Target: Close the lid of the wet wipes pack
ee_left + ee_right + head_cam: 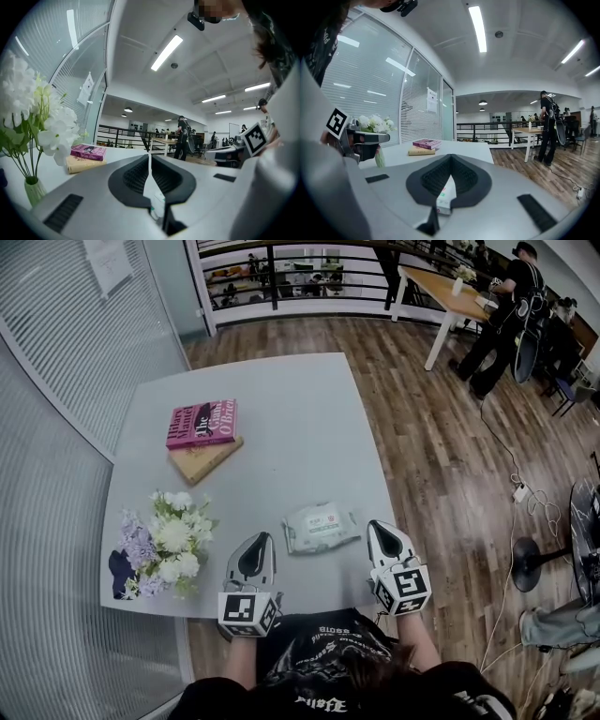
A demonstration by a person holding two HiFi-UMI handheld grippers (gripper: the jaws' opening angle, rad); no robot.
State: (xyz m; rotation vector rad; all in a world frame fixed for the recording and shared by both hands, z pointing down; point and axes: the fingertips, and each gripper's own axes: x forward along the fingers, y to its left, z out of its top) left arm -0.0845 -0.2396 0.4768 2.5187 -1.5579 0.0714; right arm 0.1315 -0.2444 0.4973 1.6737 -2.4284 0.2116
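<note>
The wet wipes pack (322, 527), pale green-white with a flat lid on top, lies on the grey table (291, 409) near its front edge. It sits between my two grippers, and neither touches it. My left gripper (262, 539) hovers just left of the pack, its jaws shut and empty. To the pack's right, my right gripper (377, 525) is also shut on nothing. In the left gripper view the closed tips (149, 157) meet above a sliver of the pack (158, 199). The right gripper view shows its tips (450, 157) together, with the pack (445, 194) low in the gap behind them.
A vase of white and purple flowers (169, 545) stands left of my left gripper. A pink book (202, 423) on a tan book (206, 460) lies farther back on the left. The table's front edge is right under my hands. A person (506, 306) stands far off.
</note>
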